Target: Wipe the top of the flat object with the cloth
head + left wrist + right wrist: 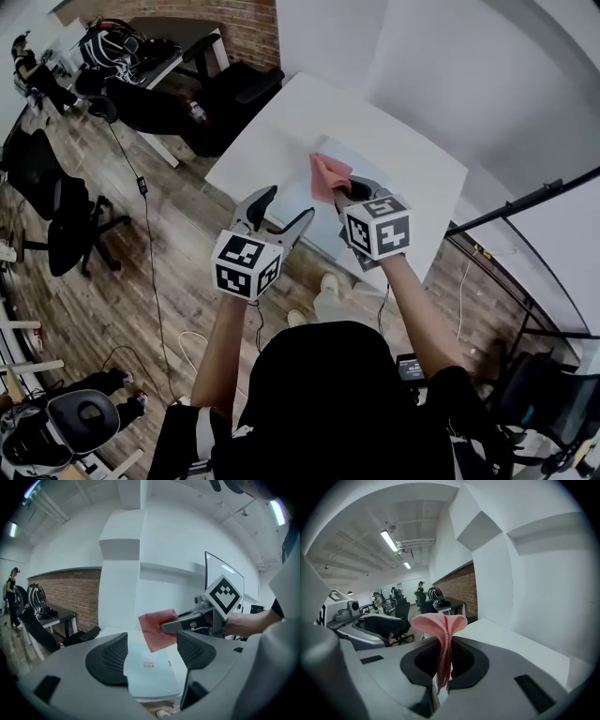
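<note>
Grippers number two, each a grey two-jaw tool carrying one cube of black-and-white square markers. The left gripper [286,208] sits at lower centre of the head view with its jaws spread wide and nothing between them. In its own view the gap frames only the tabletop beyond. The right gripper [349,190], just to the right of it in the frame, has its jaws pinched together on the single pink ribbed cloth [326,173]. The fabric runs down between the dark pads and fans out in a folded crest past the tips.

One pale blue-white flat rectangular object [151,672] lies on the one white square table [281,122], with a small red mark on its top face. In the head view it sits at centre frame, just above the grippers. The cloth overlaps its left edge there, and in the left gripper view the cloth hangs in the air above it, apart from it.

Around the table, the wooden plank floor [169,272] fills the left half of the head view and is crossed by thin dark cables. At least two black office chairs [61,211] stand on it. A red brick wall [239,23] and a desk with dark bags occupy the upper left, near one standing person [28,70]. White wall panels [450,66] fill the upper right.
</note>
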A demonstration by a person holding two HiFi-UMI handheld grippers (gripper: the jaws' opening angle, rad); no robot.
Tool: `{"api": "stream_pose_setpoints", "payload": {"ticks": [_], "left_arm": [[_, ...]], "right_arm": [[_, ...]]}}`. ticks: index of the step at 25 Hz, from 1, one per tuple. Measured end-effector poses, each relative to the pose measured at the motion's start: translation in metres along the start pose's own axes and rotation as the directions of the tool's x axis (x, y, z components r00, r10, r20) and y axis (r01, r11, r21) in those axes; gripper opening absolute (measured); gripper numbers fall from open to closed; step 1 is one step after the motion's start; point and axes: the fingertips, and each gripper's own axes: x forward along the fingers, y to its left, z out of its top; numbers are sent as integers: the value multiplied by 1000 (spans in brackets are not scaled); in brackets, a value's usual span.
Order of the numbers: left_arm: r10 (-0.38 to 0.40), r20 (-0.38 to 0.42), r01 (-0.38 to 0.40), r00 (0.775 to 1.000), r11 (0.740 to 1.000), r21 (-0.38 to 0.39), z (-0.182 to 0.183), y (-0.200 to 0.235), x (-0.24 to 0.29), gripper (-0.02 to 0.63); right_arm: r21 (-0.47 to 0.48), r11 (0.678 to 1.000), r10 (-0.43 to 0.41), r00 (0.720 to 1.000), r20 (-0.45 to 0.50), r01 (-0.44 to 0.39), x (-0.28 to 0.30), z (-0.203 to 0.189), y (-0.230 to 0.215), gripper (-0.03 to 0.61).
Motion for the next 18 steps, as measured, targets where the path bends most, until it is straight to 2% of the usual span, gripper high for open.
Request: {"api": "stream_pose_setpoints", "payload": {"ticks": [4,9,18], "left_arm": [[-3,56,1,998,1000,26,26,0,-17,333],[-15,109,10,994,999,52,44,-3,-41,320],[-24,154,13,988,997,72,62,-16,-70,245]], "right_arm": [[-16,1000,1,998,66,0,-12,25,17,46],[-29,999,-10,994,107,13,-28,35,40,48],[-53,998,-28,985,168,38,-59,45,65,46]]}}
